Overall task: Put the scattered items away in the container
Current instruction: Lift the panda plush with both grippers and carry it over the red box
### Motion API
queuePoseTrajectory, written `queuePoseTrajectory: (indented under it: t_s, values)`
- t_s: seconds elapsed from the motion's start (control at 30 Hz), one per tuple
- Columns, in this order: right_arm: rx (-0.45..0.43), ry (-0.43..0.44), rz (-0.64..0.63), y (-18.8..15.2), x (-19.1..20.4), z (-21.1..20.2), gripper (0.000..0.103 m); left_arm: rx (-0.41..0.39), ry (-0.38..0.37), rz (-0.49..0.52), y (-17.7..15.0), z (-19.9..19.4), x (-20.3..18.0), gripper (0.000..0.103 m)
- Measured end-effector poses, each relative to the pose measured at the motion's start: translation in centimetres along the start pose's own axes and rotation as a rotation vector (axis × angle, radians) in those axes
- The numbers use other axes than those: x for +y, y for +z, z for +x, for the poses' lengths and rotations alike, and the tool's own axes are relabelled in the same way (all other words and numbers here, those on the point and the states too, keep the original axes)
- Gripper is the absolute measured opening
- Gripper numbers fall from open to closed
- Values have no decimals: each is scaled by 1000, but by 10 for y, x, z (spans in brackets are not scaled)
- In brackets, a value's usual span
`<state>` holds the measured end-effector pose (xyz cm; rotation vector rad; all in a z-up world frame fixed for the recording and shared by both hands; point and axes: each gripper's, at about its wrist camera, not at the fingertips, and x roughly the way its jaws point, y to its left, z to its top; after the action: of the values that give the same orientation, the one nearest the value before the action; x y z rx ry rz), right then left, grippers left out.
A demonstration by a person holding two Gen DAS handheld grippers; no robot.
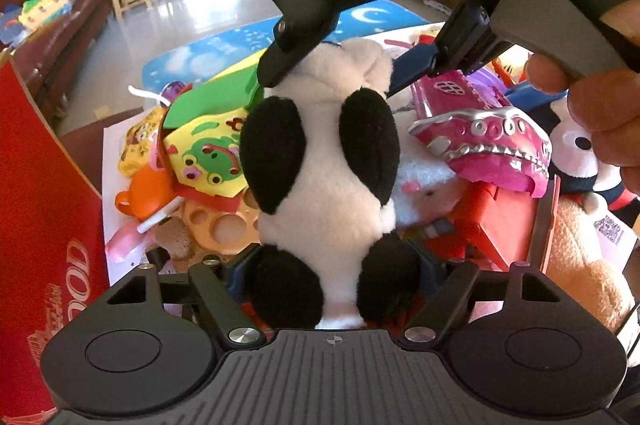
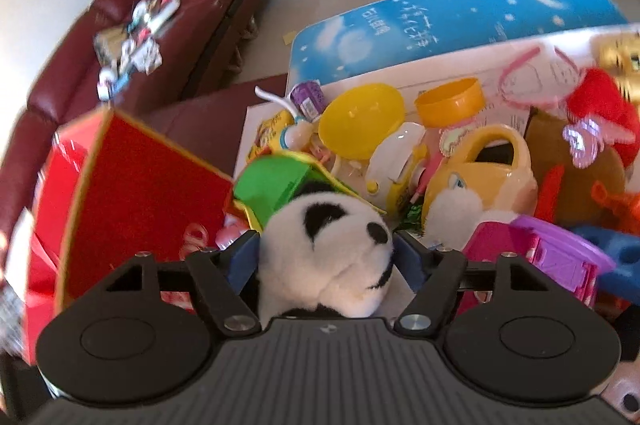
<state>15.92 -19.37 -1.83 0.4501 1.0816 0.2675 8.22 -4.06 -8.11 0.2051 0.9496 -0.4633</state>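
A plush panda, white with black ears, limbs and eye patches, is held stretched between the two grippers at the centre of both views. In the left wrist view its black feet are clamped between the blue pads of the left gripper, while its head, further up the frame, is pinched by the right gripper, carried by a hand at the right edge. In the right wrist view the head is seen gripped between that gripper's jaws.

Below the panda a crowded heap of toys is seen: a pink toy with silver teeth at the right, a green and yellow toy at the left, a yellow plastic egg half and an orange cup higher up. A red box stands at the left, a blue mat beyond.

The panda's belly hides the toys under it, and the right wrist view is blurred at its edges
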Motion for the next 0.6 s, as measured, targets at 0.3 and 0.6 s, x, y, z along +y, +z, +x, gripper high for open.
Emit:
queuePoseTrajectory:
  t_s: [0.3, 0.6]
  values:
    - [4, -48, -27, -9, 10, 19, 74, 11, 15, 2, 0, 1, -3, 78]
    - [-41, -52, -80, -17, 15, 13, 72, 39, 49, -3, 0, 12, -5, 89]
